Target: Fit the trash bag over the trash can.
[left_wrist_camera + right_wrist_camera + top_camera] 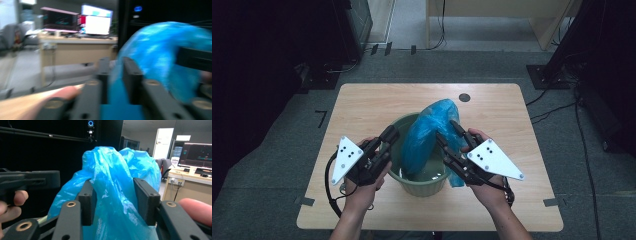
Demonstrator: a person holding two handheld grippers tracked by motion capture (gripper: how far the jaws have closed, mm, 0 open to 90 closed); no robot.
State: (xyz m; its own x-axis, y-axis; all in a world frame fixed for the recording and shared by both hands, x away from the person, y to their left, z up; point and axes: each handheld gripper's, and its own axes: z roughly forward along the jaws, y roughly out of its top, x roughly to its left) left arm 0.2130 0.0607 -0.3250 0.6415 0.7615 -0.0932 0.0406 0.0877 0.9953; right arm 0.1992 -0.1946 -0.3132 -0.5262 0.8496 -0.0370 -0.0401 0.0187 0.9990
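A round green bin (422, 184) stands near the front middle of a light wooden table (362, 102). In it sits a blue plastic bag (428, 135) — bunched, puffed up, and rising well above the rim, leaning toward the far right side of the bin. Part of the bag also hangs down over the rim on the right, outside the wall. Below the bag, a pale strip of the bin's inner wall shows at the near side; what lies at the bottom I cannot tell.

The right gripper (446, 131) comes in from the right of the bin, its jaws pointing at the bag's right flank. In the right gripper view a thick fold of the blue film (113, 195) runs up between the two black jaws, which stand moderately apart with the plastic filling the gap and lying against both pads — a grip on the bag.

The left gripper (388, 136) sits at the bin's left rim. Its own view is blurred; the jaws stand narrow with a strip of blue film (116, 87) between them, but whether the pads press on it I cannot tell.
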